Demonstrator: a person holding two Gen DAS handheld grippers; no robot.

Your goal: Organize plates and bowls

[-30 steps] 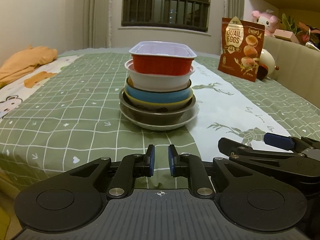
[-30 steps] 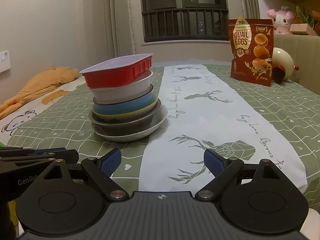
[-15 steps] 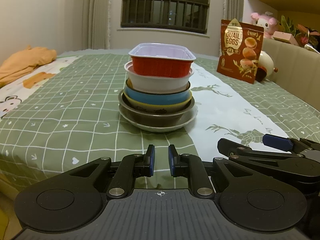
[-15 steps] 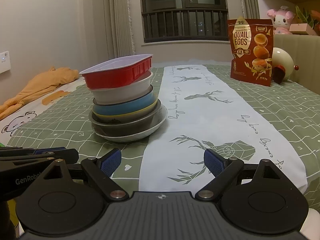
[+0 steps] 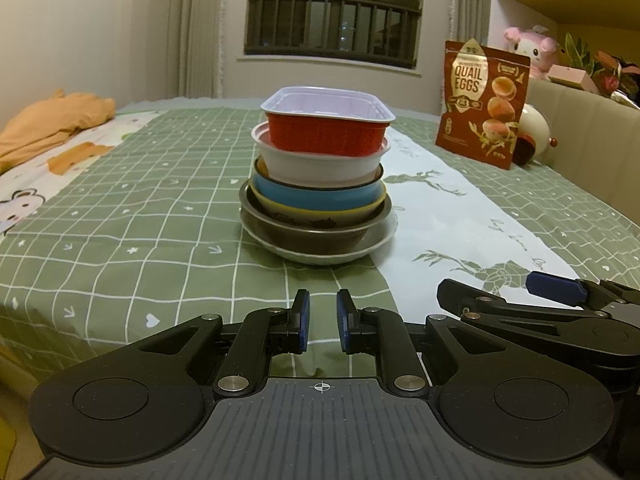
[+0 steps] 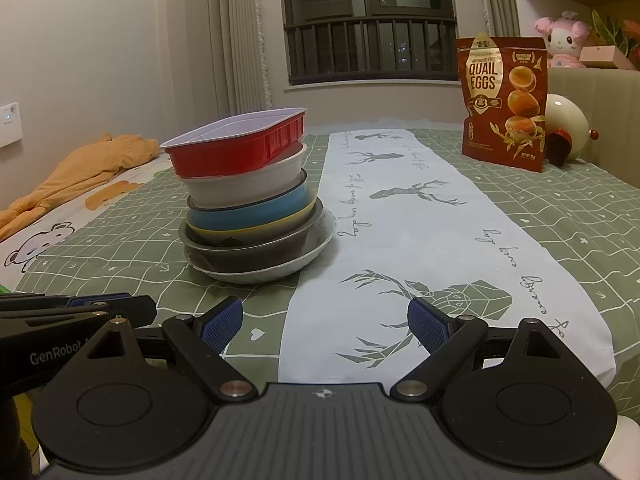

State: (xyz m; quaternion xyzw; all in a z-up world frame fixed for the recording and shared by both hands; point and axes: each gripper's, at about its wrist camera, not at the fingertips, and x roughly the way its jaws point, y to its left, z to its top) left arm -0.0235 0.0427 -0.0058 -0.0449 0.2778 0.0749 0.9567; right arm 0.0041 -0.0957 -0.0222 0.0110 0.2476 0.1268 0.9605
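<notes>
A stack of dishes stands on the green checked tablecloth (image 5: 120, 216). From the top it holds a red rectangular tray (image 5: 326, 130) (image 6: 240, 152), a white bowl (image 5: 320, 168) (image 6: 248, 188), a blue bowl (image 5: 316, 198), a yellow bowl, a metal bowl (image 5: 312, 236) and a white plate (image 5: 384, 236) (image 6: 316, 248). My left gripper (image 5: 322, 320) sits near the table's front edge, short of the stack, nearly shut with a narrow gap and empty. My right gripper (image 6: 326, 322) is open and empty, to the right of the stack. It also shows in the left wrist view (image 5: 552, 284).
A red quail eggs bag (image 5: 482, 102) (image 6: 504, 100) stands at the back right beside a round cream object (image 6: 566, 128). An orange cloth (image 5: 52, 120) lies at the far left. A white runner with deer prints (image 6: 420, 240) crosses the table. A padded bench back (image 5: 580, 128) borders the right.
Both grippers stay low at the table's front edge. The left wrist view has shifted slightly, so the stack sits a little lower and closer. Jaw openings are unchanged.
</notes>
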